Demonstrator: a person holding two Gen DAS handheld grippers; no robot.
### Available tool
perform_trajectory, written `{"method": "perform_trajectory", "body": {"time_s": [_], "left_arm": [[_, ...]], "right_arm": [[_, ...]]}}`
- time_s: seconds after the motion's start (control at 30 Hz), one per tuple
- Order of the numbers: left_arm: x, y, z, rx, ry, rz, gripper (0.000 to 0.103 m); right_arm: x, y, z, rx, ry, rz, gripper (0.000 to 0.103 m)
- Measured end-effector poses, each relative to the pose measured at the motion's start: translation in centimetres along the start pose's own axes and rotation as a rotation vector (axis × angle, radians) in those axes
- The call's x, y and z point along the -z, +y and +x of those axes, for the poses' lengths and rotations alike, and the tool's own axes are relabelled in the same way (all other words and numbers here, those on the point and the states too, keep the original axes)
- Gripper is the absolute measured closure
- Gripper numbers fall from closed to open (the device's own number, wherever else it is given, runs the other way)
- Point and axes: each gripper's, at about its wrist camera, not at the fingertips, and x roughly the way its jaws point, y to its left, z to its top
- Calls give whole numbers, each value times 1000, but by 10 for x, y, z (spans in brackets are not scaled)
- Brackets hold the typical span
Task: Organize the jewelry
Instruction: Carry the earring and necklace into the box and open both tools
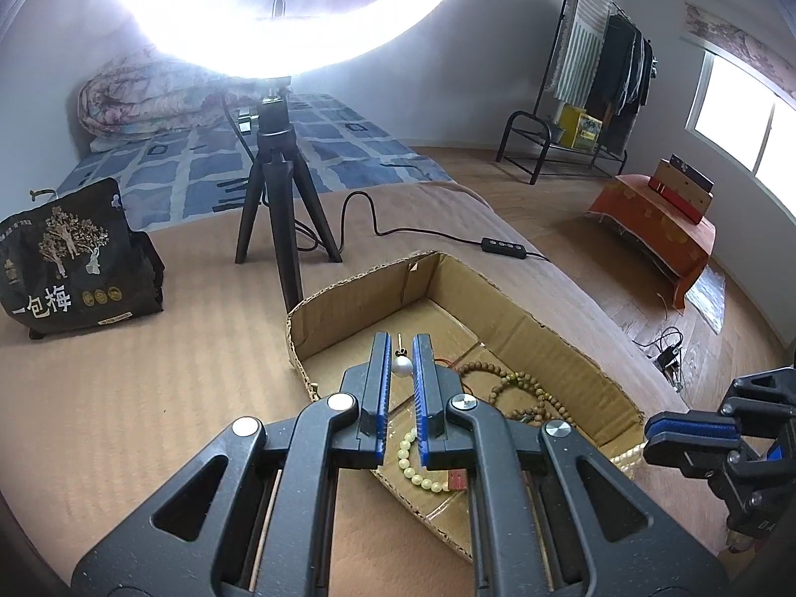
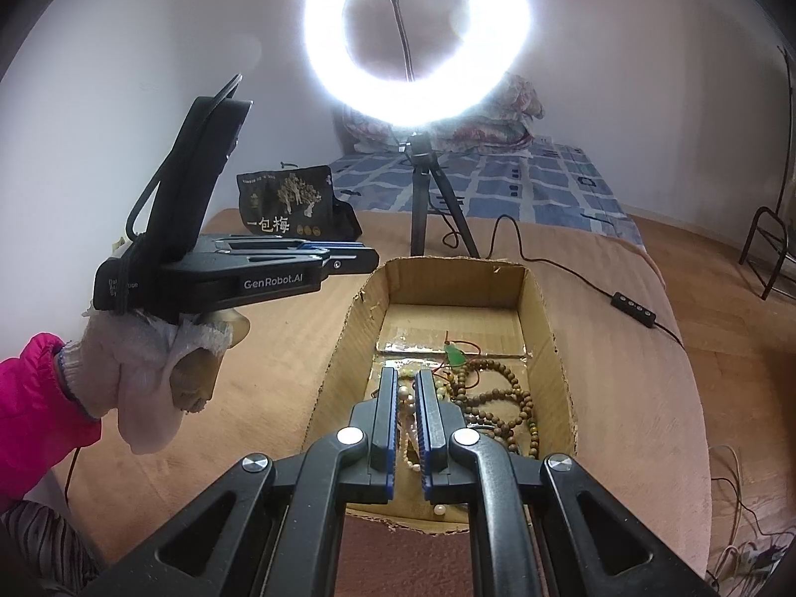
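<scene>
A ring light tripod (image 1: 271, 189) stands at twelve o'clock behind the cardboard box (image 1: 497, 308). Left gripper (image 1: 402, 348) pinches a white pearl earring (image 1: 402, 367) over the box; right gripper (image 2: 408, 383), shut and empty, hovers above brown bead strands (image 2: 497, 398) inside
</scene>
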Motion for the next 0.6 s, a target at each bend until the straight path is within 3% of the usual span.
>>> {"method": "perform_trajectory", "body": {"time_s": [0.47,0.5,0.57,0.6], "left_arm": [[-4,1,4,-9,-1,1,96],[-4,-1,4,-14,1,3,96],[-5,-3,5,-22,12,9,96],[-5,-4,5,-29,18,12,96]], "right_arm": [[1,0,7,1,11,7,97],[0,0,6,2,10,8,95],[1,0,6,13,6,4,79],[1,1,5,19,3,0,77]]}}
